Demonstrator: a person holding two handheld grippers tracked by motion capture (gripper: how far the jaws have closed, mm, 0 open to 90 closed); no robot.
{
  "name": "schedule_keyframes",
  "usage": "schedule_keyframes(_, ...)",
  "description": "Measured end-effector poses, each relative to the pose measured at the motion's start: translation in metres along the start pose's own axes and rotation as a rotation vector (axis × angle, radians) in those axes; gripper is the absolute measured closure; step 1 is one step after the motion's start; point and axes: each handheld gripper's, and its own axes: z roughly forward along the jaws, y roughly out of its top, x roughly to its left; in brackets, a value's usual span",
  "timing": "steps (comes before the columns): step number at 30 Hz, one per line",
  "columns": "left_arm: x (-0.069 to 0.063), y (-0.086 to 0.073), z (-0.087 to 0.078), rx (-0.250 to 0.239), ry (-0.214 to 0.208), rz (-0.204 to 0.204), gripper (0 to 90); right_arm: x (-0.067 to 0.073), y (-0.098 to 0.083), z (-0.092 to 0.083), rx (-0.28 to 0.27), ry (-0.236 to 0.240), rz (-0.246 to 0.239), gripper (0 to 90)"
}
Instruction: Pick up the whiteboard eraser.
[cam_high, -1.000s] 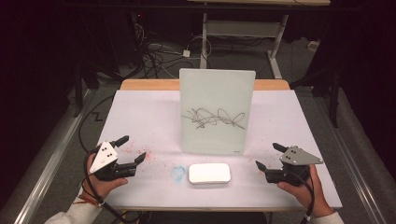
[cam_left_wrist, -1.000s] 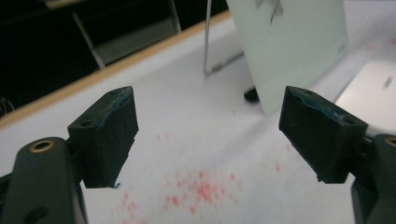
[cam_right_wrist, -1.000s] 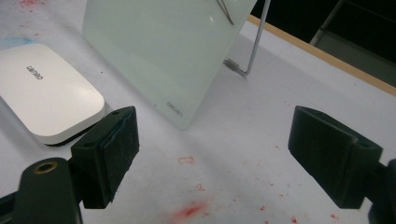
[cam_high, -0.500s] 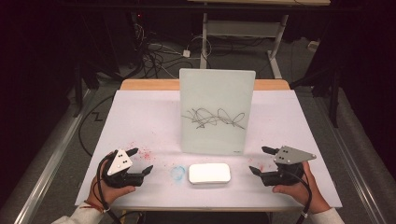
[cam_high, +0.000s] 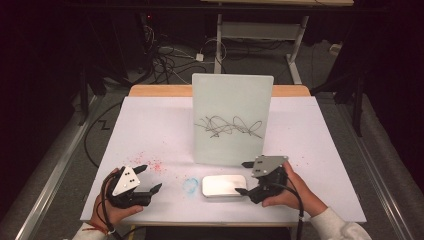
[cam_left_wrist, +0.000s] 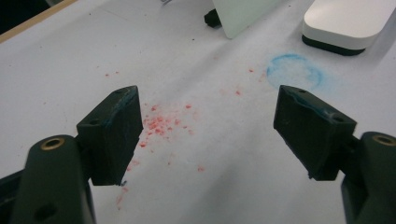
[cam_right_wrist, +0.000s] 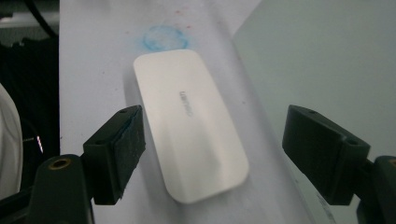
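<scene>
Right claw (cam_right_wrist: 212, 154) is spread wide and gripping nothing, with the eraser (cam_right_wrist: 189, 121) lying flat between the jaws, its near end about level with the pads and the rest stretching away ahead. It's being lined up for a grab, by the look of it. From the high view the same claw (cam_high: 244, 177) is seen at the eraser's (cam_high: 224, 185) right end.

What could go wrong: the eraser is low and smooth, so if the jaws are closed too high it's likely squirted out forward instead of held. The far-side jaw is also very close to the board (cam_right_wrist: 322, 65), which stands upright just past the eraser. If the claw is swung outward or shoved ahead, the board could be clipped and tipped over.

Left claw (cam_left_wrist: 208, 135) is also released and empty, hovering over the red specks (cam_left_wrist: 161, 123), with the blue smudge (cam_left_wrist: 294, 72) ahead and to one side. No trouble is expected there unless it's dragged through the dust.

Room-wise: the near table edge (cam_high: 210, 223) is right behind both claws (cam_high: 148, 178), so not much backing up is allowed. Beyond the eraser, the way is blocked by the board (cam_high: 232, 117). Plenty of bare paper is left to either side of it, farther out.
</scene>
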Motion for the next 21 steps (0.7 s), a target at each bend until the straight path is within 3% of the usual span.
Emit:
schedule_keyframes(3, 0.0, -0.001, -0.003, 0.002, 0.001, -0.007, 23.0, 0.001, 0.011, 0.026, 0.062, 0.067, -0.038, 21.7)
schedule_keyframes(4, 0.0, -0.001, -0.003, 0.002, 0.001, -0.007, 22.9, 0.001, 0.011, 0.026, 0.062, 0.067, -0.038, 21.7)
schedule_keyframes(5, -0.001, -0.001, -0.003, 0.0, -0.001, -0.012, 22.9, 0.001, 0.015, 0.038, 0.1, 0.102, -0.043, 21.9)
schedule_keyframes(10, -0.008, 0.002, -0.004, -0.004, -0.015, 0.007, 22.9, 0.006, 0.025, 0.055, 0.163, 0.12, -0.096, 22.1)
schedule_keyframes(13, -0.01, 0.002, -0.003, 0.003, -0.022, 0.023, 22.9, 0.003, 0.026, 0.064, 0.191, 0.129, -0.093, 20.9)
schedule_keyframes(16, -0.01, 0.001, -0.003, 0.004, -0.025, 0.018, 22.9, 0.0, 0.024, 0.069, 0.206, 0.159, -0.086, 22.2)
schedule_keyframes(18, -0.009, 0.0, -0.002, 0.006, -0.029, 0.014, 22.9, -0.002, 0.022, 0.073, 0.22, 0.155, -0.091, 20.8)
schedule_keyframes(21, -0.008, 0.0, -0.001, 0.01, -0.032, 0.014, 22.9, -0.004, 0.02, 0.077, 0.221, 0.186, -0.084, 25.1)
